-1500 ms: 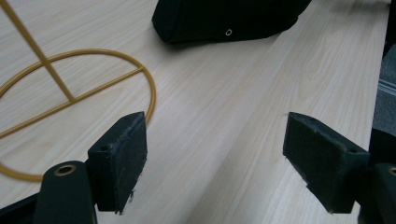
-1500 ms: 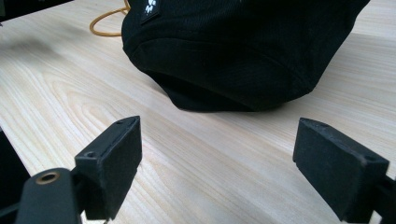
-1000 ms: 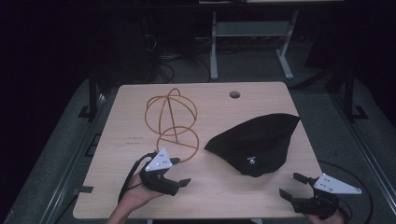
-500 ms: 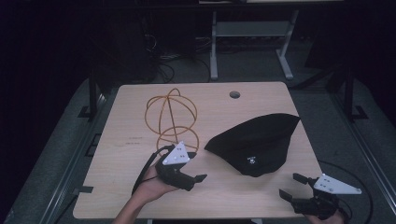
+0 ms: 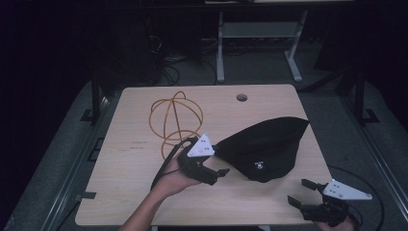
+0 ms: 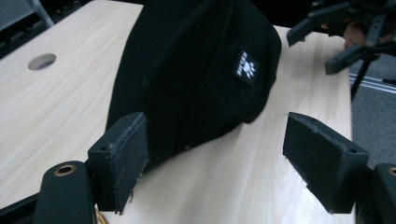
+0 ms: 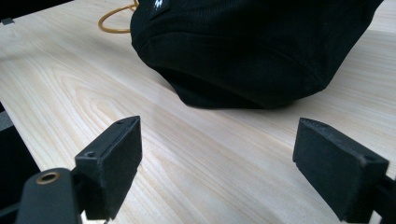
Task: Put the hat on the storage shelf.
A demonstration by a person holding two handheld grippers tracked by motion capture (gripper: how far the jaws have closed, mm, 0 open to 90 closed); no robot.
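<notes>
Starting at the left, a wire frame [image 5: 175,120] of orange hoops stands on the table [image 5: 125,163]. Just beside it the left gripper [image 5: 217,176], jaws apart, is right at the near edge of the black hat [image 5: 264,144], which lies right of centre. The hat looks soft, light and floppy (it should fold when lifted), so its brim seems the best hold. The right gripper [image 5: 304,191] hangs spread open at the table's near right edge.

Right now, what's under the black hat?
The black hat lies on the wooden table, its brim edge resting on bare wood. Its inside is covered, so anything beneath cannot be seen. The orange wire frame stands beside it.
</notes>
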